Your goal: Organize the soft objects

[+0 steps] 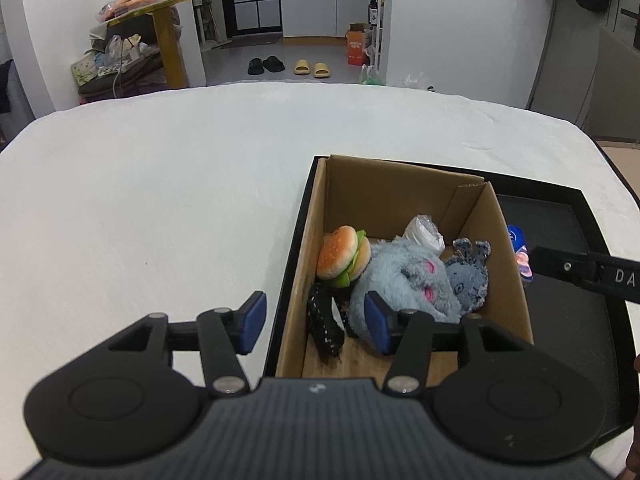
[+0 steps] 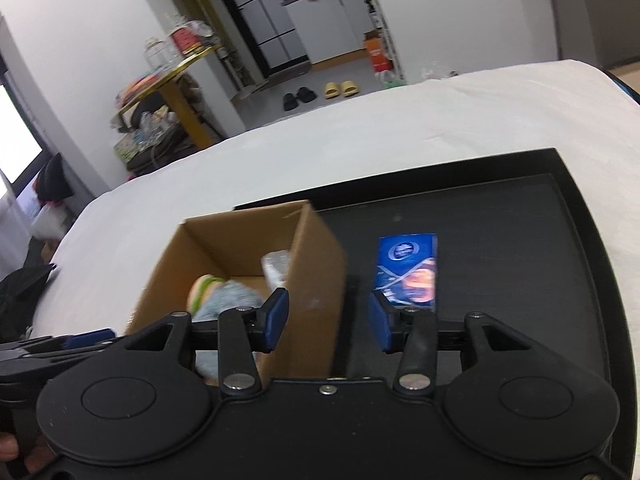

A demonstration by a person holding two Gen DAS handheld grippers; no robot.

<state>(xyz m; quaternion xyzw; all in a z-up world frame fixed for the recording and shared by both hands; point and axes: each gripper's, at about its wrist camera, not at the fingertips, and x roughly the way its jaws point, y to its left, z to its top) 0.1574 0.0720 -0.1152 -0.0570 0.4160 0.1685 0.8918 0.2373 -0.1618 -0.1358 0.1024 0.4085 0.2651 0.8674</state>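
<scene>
An open cardboard box (image 1: 400, 188) stands on a black tray (image 1: 560, 216). In it lie a burger plush (image 1: 342, 256), a fluffy light-blue plush (image 1: 404, 276), a small denim-blue plush (image 1: 470, 276), a black speckled soft item (image 1: 324, 320) and a clear plastic bag (image 1: 424, 232). My left gripper (image 1: 316, 322) hovers open over the box's near left corner, holding nothing. My right gripper (image 2: 327, 322) is open and empty, over the right wall of the box (image 2: 316, 264). A blue packet (image 2: 408, 268) lies flat on the tray (image 2: 520, 240) beside the box.
The tray rests on a white cloth-covered table (image 1: 160, 200) with wide bare cloth to the left and behind. Beyond the table's far edge are a cluttered yellow table (image 1: 168, 24) and slippers (image 1: 288, 66) on the floor.
</scene>
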